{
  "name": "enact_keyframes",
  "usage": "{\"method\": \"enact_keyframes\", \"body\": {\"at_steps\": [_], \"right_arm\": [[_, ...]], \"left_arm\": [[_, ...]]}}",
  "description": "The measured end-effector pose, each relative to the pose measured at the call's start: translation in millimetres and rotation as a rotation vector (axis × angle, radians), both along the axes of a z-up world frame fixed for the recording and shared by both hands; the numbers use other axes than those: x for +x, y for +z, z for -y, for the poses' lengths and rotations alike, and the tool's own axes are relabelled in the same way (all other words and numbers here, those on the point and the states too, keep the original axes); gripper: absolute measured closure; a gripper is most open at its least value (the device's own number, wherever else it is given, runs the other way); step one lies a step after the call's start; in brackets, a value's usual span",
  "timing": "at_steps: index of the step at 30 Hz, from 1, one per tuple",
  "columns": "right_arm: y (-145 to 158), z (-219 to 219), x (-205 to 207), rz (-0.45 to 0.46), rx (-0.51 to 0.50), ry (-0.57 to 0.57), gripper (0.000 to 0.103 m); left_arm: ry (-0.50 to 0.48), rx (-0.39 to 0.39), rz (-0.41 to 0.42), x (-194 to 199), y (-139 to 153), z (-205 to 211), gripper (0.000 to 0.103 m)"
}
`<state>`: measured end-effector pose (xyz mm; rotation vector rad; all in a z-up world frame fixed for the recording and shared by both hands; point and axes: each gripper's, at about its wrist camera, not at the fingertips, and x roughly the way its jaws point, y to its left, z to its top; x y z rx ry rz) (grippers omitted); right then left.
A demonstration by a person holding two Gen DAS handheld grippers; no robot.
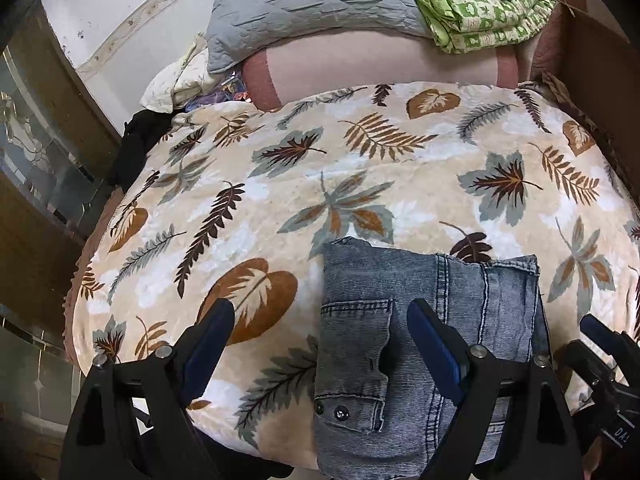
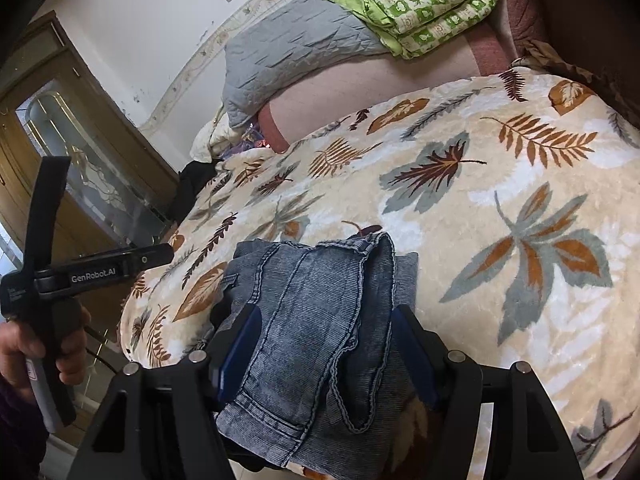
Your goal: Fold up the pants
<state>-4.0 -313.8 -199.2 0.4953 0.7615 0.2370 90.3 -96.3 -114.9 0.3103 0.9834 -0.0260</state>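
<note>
Basically the jeans (image 1: 432, 344) lay folded on the bed (image 1: 280, 184). Left tongs (image 1: 320, 320) were spread, empty; right tongs (image 2: 326, 340) straddled the bundle, grip unclear. Next probably a final tidy.

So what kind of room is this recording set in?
Most likely a bedroom in a home. The folded jeans lie on a bed covered by a leaf-print blanket, with a grey quilted pillow and a green patterned quilt piled at its far end, and a wooden cabinet alongside.
</note>
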Motion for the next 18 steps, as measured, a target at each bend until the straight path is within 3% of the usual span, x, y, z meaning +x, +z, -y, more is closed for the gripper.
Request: {"method": "enact_keyframes", "body": {"at_steps": [10, 18], "right_arm": [[-10, 14, -3, -0.046, -0.034, -0.051, 0.032], [-24, 21, -1, -0.105, -0.019, -0.049, 0.032]], "left_arm": [[-0.054, -0.003, -0.036, 3, -29, -12, 0.015], [-0.179, 0.007, -0.031, 5, -46, -39, 0.015]]}}
